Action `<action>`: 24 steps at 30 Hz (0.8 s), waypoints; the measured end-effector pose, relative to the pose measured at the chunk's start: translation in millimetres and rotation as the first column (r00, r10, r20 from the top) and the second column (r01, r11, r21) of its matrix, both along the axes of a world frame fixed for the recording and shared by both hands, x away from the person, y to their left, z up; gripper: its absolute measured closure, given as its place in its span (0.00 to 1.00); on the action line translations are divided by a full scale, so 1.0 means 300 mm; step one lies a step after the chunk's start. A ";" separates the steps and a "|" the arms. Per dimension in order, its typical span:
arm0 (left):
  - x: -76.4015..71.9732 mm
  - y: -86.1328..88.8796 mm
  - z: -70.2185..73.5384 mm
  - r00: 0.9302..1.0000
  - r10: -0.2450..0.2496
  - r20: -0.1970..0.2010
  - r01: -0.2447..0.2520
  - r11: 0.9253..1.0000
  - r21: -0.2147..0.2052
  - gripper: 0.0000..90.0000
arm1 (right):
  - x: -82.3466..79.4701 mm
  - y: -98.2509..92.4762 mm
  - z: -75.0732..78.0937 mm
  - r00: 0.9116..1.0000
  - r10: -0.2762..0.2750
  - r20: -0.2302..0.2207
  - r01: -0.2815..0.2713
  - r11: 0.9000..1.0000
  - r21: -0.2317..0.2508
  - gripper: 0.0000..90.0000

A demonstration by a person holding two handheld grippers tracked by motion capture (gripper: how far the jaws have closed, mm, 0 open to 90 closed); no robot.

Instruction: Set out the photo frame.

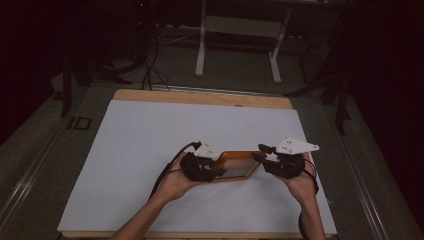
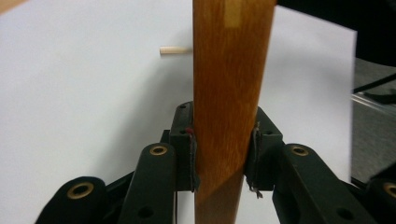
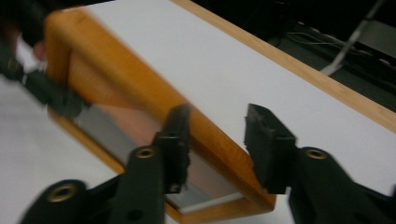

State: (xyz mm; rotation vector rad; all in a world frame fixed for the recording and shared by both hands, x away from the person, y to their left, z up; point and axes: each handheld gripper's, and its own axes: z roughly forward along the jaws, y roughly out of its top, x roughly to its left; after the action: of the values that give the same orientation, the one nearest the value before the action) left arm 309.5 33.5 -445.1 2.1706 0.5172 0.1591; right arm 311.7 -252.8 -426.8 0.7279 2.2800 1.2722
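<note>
- The person's forearms come in from the near edge of the table (image 1: 125, 130), one pair of tongs in each hand.
- The wooden frame (image 1: 239, 165) hangs between them, lifted over the near middle of the white sheet (image 1: 200, 125).
- The left tongs (image 2: 223, 154) are clamped on the frame's left rail, pads pressing both faces.
- The right tongs (image 3: 217, 135) stand apart, straddling the right rail without pressing it.
- Step in hand, as I judge it: a handover, the left side carrying.
- A short dowel (image 2: 175, 50) lies on the sheet beyond.
- Next move calls for the right tongs to pull clear or close squarely on the rail.
</note>
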 end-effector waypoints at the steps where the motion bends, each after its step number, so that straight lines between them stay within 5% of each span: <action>1: 0.006 0.007 0.014 1.000 -0.011 0.000 0.011 1.000 0.002 0.77 | -0.003 0.003 0.002 1.000 0.016 -0.003 -0.016 1.000 0.003 0.62; 6: 0.024 0.022 0.060 0.998 -0.058 0.016 0.058 0.998 0.032 0.77 | -0.011 0.028 0.006 0.991 0.133 -0.027 -0.134 0.991 -0.007 0.48; 14: 0.020 0.016 0.083 0.989 -0.139 0.060 0.133 0.987 0.086 0.77 | 0.001 0.082 -0.010 0.976 0.215 -0.038 -0.216 0.976 -0.023 0.34; 24: 0.017 0.014 0.089 0.974 -0.205 0.099 0.193 0.974 0.115 0.77 | 0.016 0.138 -0.035 0.958 0.283 -0.051 -0.285 0.957 -0.049 0.40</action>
State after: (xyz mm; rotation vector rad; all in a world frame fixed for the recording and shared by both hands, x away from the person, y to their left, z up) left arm 314.7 37.8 -418.5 2.2857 0.2306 0.1979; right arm 316.4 -211.5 -437.3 0.4210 2.5135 1.3204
